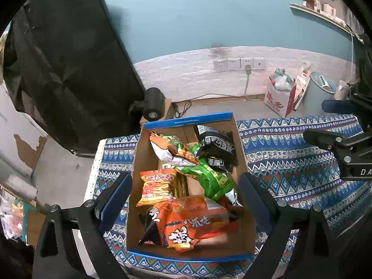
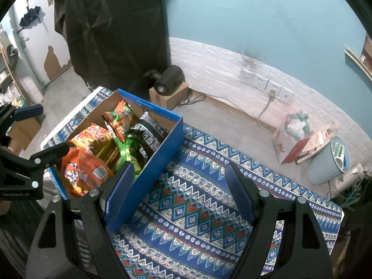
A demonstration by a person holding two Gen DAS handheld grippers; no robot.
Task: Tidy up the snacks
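Observation:
A cardboard box with a blue rim [image 1: 188, 119] stands on the patterned tablecloth [image 1: 290, 162] and holds several snack packets. A large orange packet [image 1: 193, 225] lies nearest, with an orange stick-snack packet [image 1: 158, 186], a green packet [image 1: 209, 174] and a black packet [image 1: 216, 144] behind it. My left gripper [image 1: 186, 193] is open above the box, its fingers spanning both side walls, holding nothing. My right gripper [image 2: 179, 190] is open over bare cloth to the right of the box's blue wall [image 2: 158, 158], its left finger [image 2: 121, 190] close to that wall.
Black fabric [image 1: 69, 58] hangs behind the table's left end. On a small carton [image 2: 167, 97] on the floor sits a black cylindrical device [image 2: 167, 79]. A white carton [image 2: 290, 144] and a pale blue bin [image 2: 330, 160] stand by the wall with sockets [image 2: 265, 83].

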